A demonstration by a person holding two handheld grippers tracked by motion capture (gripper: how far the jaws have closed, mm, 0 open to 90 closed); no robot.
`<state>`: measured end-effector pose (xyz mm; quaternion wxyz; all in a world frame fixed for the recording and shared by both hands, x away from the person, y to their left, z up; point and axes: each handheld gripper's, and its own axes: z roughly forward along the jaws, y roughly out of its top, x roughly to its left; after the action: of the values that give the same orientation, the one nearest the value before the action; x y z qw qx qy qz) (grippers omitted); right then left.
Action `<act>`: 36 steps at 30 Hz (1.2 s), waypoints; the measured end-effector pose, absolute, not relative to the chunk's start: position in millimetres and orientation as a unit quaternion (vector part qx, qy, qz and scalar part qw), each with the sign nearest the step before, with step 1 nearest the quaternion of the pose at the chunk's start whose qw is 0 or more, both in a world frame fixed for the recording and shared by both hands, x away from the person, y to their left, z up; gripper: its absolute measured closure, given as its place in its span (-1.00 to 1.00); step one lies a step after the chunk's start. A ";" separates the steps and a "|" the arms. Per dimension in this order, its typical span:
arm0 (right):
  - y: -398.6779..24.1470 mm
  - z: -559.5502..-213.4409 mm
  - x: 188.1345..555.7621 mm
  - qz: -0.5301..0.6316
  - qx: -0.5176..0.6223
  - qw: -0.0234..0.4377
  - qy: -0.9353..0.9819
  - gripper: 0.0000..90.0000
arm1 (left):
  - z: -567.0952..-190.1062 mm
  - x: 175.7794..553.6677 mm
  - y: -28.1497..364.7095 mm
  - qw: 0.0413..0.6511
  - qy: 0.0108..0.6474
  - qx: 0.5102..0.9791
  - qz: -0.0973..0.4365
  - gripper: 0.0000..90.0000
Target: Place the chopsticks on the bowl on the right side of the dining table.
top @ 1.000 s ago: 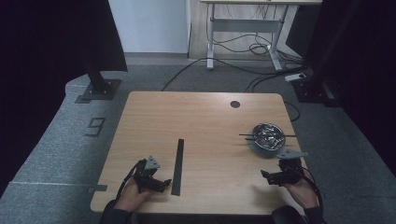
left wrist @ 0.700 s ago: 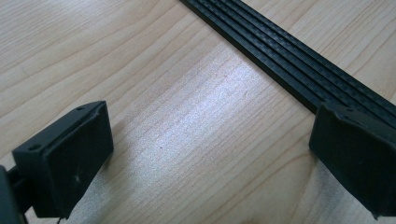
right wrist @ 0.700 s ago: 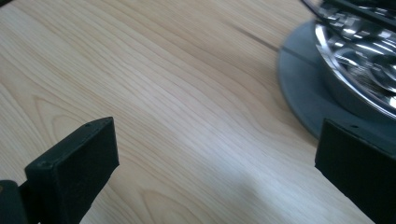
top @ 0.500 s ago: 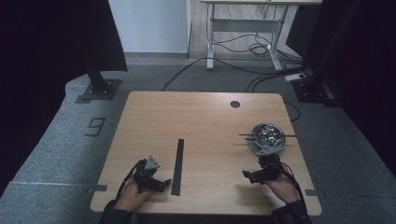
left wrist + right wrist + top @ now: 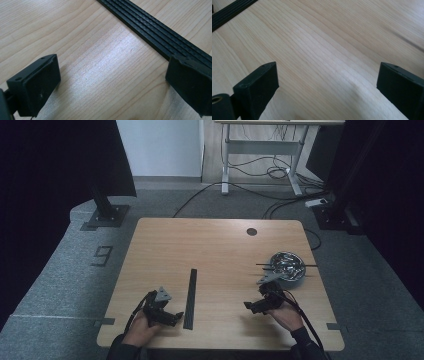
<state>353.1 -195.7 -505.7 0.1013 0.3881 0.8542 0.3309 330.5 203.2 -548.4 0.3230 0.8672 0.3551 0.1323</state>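
Left gripper [image 5: 172, 316]: resting low at the counter's [image 5: 215, 245] near-left edge, jaws spread wide with only bare wood between them.
Black strip [image 5: 190, 291]: lying flat on the counter, just beside the left gripper's jaw tip.
Right gripper [image 5: 251, 306]: near-right, jaws released, nothing held.
Metal bowl [image 5: 286, 266]: just beyond it, sticks across its rim.

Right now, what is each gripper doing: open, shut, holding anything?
Left gripper: open, holding nothing, one jaw over the long flat black ribbed strip.
Right gripper: open, holding nothing, above the bare light wooden table.
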 end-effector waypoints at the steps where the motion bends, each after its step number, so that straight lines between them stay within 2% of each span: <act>1: -192.9 -506.2 353.8 0.329 0.383 0.105 0.857 -0.96 | -548.4 330.6 203.2 0.323 0.355 0.867 0.132 -1.00; 9: -167.1 -507.2 361.4 0.326 0.346 0.136 0.869 -1.00 | -548.4 330.6 203.1 0.323 0.355 0.867 0.132 -1.00; 36: -83.4 -517.9 393.9 0.325 0.306 0.125 0.886 -1.00 | -548.4 330.6 203.3 0.323 0.355 0.867 0.132 -1.00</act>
<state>393.9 -83.4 -517.9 0.1250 0.3056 0.8863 0.3249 330.6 203.3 -548.4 0.3229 0.8675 0.3546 0.1324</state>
